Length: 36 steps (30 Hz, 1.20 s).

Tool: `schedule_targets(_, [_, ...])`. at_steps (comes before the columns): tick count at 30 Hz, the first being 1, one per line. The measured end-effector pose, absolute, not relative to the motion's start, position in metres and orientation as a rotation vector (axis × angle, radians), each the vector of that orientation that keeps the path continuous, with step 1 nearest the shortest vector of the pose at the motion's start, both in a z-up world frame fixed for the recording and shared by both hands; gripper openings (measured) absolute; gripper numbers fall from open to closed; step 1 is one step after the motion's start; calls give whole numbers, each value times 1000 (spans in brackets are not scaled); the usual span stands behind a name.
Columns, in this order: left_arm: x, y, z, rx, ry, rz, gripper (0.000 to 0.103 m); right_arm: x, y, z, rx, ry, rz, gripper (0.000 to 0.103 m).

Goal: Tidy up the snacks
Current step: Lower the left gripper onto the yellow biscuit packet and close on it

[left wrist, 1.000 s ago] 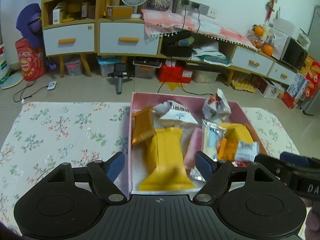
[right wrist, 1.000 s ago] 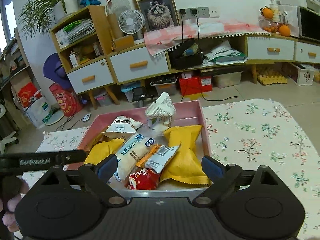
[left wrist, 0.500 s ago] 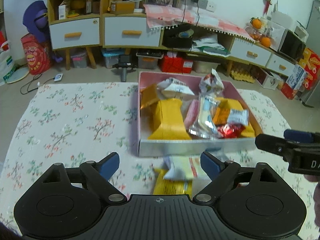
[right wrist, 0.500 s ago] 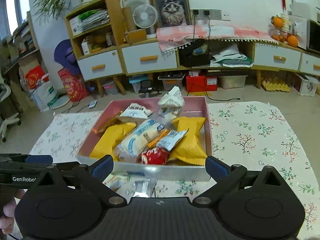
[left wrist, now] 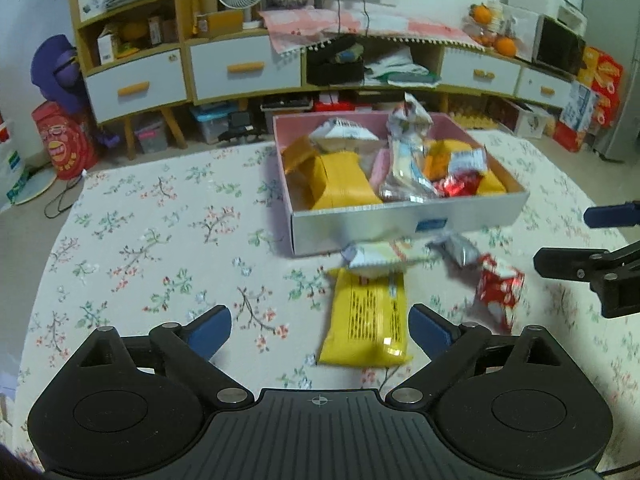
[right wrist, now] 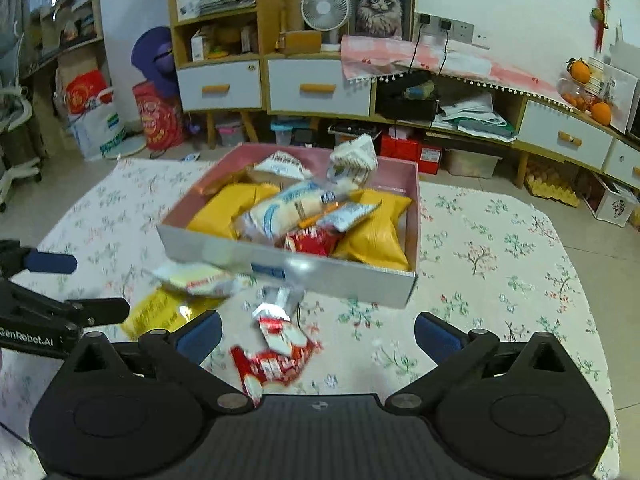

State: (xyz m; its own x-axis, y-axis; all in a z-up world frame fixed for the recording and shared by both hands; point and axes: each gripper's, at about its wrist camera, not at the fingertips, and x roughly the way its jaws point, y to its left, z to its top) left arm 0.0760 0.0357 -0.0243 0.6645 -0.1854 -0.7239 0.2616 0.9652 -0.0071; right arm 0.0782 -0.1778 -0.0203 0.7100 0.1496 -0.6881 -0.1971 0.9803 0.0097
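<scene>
While both grippers hover level, left gripper (left wrist: pixel 319 327) fingers released, right gripper (right wrist: pixel 318 332) fingers released.

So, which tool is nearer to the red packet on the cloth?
Right. The red packet lies just in front of the right tool, between its open fingers. The left tool is further left, with the yellow bag before it.

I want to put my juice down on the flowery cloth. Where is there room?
Left of the pink box, the flowery cloth is bare all the way to its edge. Right of the box there is bare cloth too. In front of the box it is crowded: a yellow packet, a pale packet, a silver packet and a red packet lie there.
</scene>
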Motion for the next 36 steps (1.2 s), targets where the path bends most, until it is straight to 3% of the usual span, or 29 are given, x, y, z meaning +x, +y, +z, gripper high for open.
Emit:
schedule_targets(12, [75,30,-64,148,784,-318,97,67,-171,-54,-135,780,267,77])
schedule_targets(27, [87,18,-76,73,763,-415,96,85,-171,-85,-84,776,287,77])
schedule_targets(32, [91,17,-75,8,776,-351,94,90,-174,-84,-77,759,288,74])
schedule_targets(36, [91,15,-74,-6,778,-327,82,91,-174,-83,-88,749,298,68])
